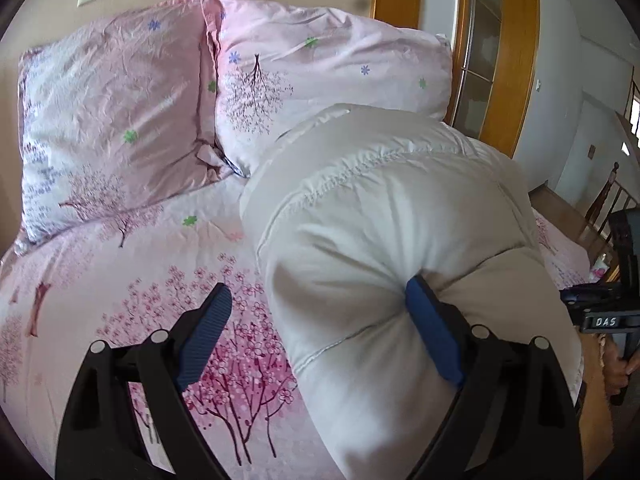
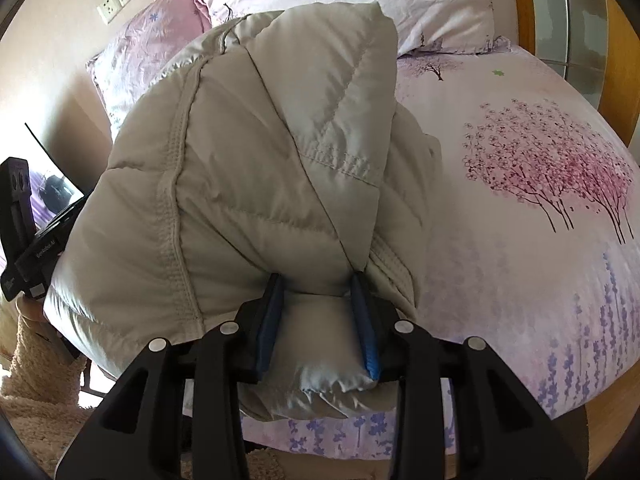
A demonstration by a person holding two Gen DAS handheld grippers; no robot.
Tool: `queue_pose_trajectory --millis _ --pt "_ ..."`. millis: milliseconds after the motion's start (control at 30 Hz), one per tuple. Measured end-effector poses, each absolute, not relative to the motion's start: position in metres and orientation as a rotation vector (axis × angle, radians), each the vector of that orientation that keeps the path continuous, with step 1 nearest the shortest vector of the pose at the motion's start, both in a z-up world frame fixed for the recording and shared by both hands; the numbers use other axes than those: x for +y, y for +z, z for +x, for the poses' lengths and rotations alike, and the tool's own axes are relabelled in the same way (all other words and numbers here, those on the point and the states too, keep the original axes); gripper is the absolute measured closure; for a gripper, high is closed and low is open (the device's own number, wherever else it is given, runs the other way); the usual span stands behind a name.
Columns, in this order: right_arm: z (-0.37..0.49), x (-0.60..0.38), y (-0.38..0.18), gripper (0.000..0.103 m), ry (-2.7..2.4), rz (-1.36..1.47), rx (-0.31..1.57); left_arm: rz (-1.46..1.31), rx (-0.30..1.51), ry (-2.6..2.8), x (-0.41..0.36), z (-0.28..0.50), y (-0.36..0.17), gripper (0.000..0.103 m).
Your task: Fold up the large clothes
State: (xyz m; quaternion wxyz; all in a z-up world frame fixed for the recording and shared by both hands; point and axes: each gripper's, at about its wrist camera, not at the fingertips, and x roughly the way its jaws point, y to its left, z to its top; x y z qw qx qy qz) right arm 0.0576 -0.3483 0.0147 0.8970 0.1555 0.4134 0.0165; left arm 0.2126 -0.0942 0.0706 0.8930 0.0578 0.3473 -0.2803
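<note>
Closest to us, the right gripper (image 2: 318, 320) has its two blue-padded fingers (image 2: 270, 324) drawn in on a thick fold of a pale puffy coat (image 2: 240, 168), squeezing the padding between them. The coat bulges up in front of this gripper in a bundled, folded heap, near the bed's edge.

On our other side, the left gripper (image 1: 320, 340) stands wide apart. Its right finger (image 1: 434, 332) presses into a crease of the coat (image 1: 380, 240), while its left finger (image 1: 206, 336) hangs free above the bedcover, so nothing is pinched between them.

The coat lies on a bed (image 1: 120, 280) covered in pink fabric printed with blossom trees. Beyond it, two matching pillows (image 1: 120, 100) lean against the wall. A wooden door frame (image 1: 516, 60) stands beyond the bed on the right.
</note>
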Motion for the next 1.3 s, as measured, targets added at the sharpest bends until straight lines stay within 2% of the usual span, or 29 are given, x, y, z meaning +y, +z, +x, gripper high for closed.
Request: queue_pose_trajectory --millis 367,467,633,733,867,1000,1300 --pt "0.073 -0.342 0.015 0.068 0.055 0.282 0.912 0.074 0.724 -0.551 -0.093 0.211 0.056 0.013" --pt "0.072 -0.349 0.037 0.068 0.065 0.307 0.922 0.064 0.688 -0.535 -0.088 0.207 0.058 0.013" --pt "0.076 -0.357 0.102 0.068 0.052 0.295 0.734 0.037 0.655 -0.534 -0.075 0.209 0.082 0.014" --pt "0.104 -0.347 0.121 0.068 0.047 0.229 0.719 0.041 0.613 -0.524 -0.074 0.22 0.101 0.014" --pt "0.151 -0.338 0.116 0.068 0.033 0.149 0.813 0.143 0.627 -0.503 -0.094 0.251 0.109 0.013" --pt "0.186 -0.351 0.085 0.068 0.032 0.173 0.993 0.185 0.682 -0.522 -0.11 0.27 0.1 0.012" --pt "0.204 -0.363 0.055 0.067 0.077 0.228 1.129 0.159 0.793 -0.559 -0.124 0.291 0.073 0.011"
